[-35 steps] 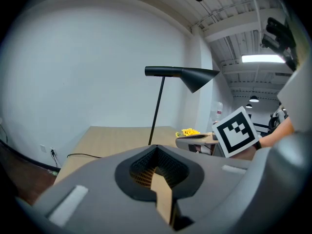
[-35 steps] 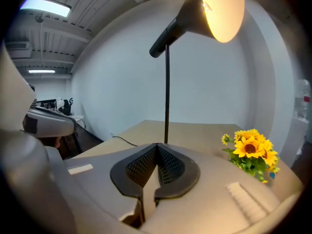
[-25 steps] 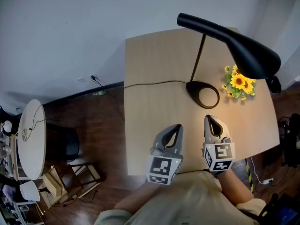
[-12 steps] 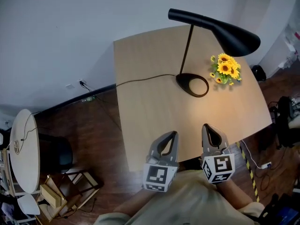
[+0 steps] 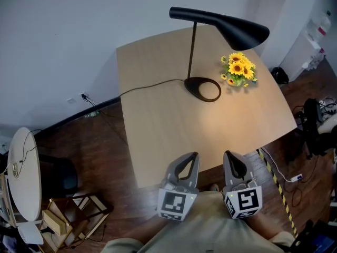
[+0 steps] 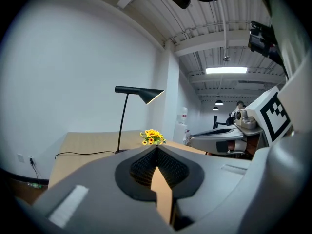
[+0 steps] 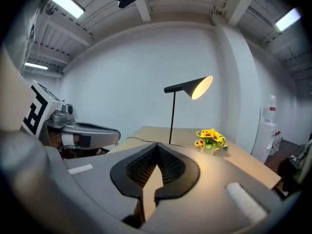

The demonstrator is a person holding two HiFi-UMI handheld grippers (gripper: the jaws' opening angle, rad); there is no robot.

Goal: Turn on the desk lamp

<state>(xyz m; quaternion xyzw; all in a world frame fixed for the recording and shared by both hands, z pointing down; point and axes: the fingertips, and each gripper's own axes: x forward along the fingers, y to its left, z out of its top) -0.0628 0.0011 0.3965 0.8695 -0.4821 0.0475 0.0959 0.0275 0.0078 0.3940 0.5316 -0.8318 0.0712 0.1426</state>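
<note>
A black desk lamp (image 5: 210,25) stands on the far half of the wooden table (image 5: 158,115), its oval ring base (image 5: 202,89) beside a small sunflower bouquet (image 5: 238,68). The lamp shade (image 7: 195,87) glows inside and casts warm light on the table. Its black cord (image 5: 147,86) runs left off the table edge. My left gripper (image 5: 195,154) and right gripper (image 5: 227,153) are both shut and hold nothing. They hover side by side at the near table edge, well short of the lamp (image 6: 136,94).
White wall behind the table. Dark wood floor lies left, with a round white side table (image 5: 23,167) and a black stool (image 5: 66,170). Cables and equipment (image 5: 316,125) sit on the floor at right. The bouquet (image 7: 210,139) stands right of the lamp pole.
Both grippers have drawn back from the lamp base toward the near table edge. The view has pulled away, so the table and lamp sit farther off.
</note>
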